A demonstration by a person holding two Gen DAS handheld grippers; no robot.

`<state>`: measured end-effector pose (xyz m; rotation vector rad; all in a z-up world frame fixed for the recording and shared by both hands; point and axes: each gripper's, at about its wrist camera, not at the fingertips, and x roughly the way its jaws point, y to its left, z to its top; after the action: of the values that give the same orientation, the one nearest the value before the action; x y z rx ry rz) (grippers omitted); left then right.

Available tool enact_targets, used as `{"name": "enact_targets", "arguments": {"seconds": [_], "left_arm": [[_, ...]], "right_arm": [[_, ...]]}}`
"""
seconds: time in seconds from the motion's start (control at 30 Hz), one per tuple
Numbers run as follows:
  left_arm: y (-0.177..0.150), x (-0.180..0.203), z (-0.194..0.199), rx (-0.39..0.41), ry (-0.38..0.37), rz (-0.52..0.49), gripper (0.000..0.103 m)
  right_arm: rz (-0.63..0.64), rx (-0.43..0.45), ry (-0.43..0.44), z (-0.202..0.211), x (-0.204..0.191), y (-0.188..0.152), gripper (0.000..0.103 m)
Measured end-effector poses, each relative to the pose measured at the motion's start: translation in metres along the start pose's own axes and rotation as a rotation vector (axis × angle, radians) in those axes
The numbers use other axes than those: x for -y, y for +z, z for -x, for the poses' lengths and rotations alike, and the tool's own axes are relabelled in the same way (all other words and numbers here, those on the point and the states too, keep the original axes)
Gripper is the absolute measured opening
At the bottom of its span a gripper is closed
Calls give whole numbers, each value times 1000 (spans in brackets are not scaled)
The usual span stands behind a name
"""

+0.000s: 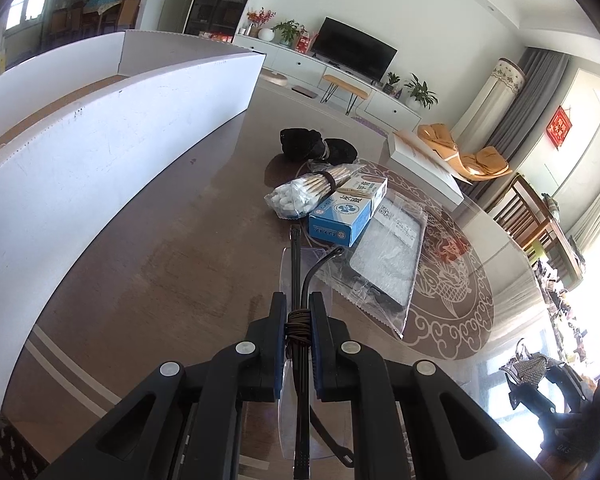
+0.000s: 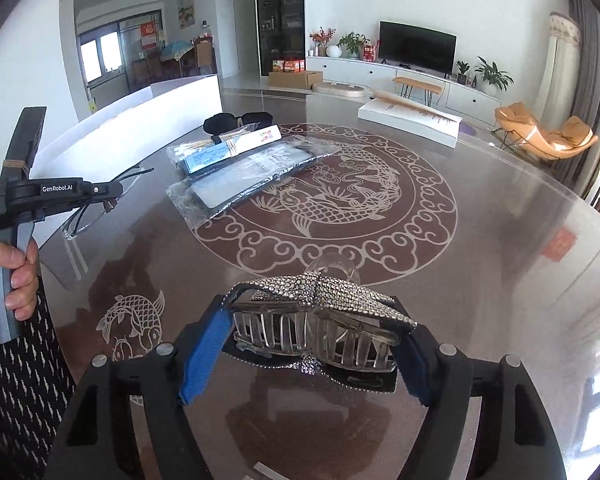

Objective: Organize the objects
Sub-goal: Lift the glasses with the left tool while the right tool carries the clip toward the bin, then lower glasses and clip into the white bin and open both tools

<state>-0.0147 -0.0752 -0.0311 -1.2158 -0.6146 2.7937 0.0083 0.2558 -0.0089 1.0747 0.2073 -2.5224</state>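
Observation:
My left gripper [image 1: 298, 304] is shut on the folded black temples of a pair of clear-lens glasses [image 1: 295, 252], held over the brown table. In the right wrist view the same gripper [image 2: 110, 196] shows at the far left, with the glasses [image 2: 134, 176] sticking out of it. A person's hand [image 2: 8, 280] grips its handle. My right gripper [image 2: 312, 324] has its blue pads [image 2: 204, 352] against the two ends of a rhinestone star hair claw clip [image 2: 324, 292], held just above the glass table top.
A large white open box [image 1: 100, 140] stands at the left. Mid-table lie a cotton swab bundle [image 1: 304, 192], a blue-and-white carton [image 1: 348, 212], a bagged dark item [image 1: 384, 268] and black cloth [image 1: 316, 146]. A flat white box [image 2: 412, 118] lies at the far edge.

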Motion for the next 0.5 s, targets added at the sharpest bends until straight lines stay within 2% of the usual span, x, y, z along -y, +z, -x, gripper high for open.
{"name": "enact_targets", "arguments": {"seconds": [0.17,0.23,0.3,0.4,0.5], "left_arm": [[12,-2,30,27,-51,43,11],[29,-9,53,64,-82,81,11],[52,-21,83,129,-80,107,11],[87,-56,126,219,-35,154,11],[112,-107,153,269,83,219,11]], "right_arm": [[-10,55,75,12,-20,43,76],[-3,80,119,12,-35,67,76],[15,106,169,7,-54,96,76],[38,149,261,-3,-93,143,76],[65,177,357,-17,-143,189,76]]}}
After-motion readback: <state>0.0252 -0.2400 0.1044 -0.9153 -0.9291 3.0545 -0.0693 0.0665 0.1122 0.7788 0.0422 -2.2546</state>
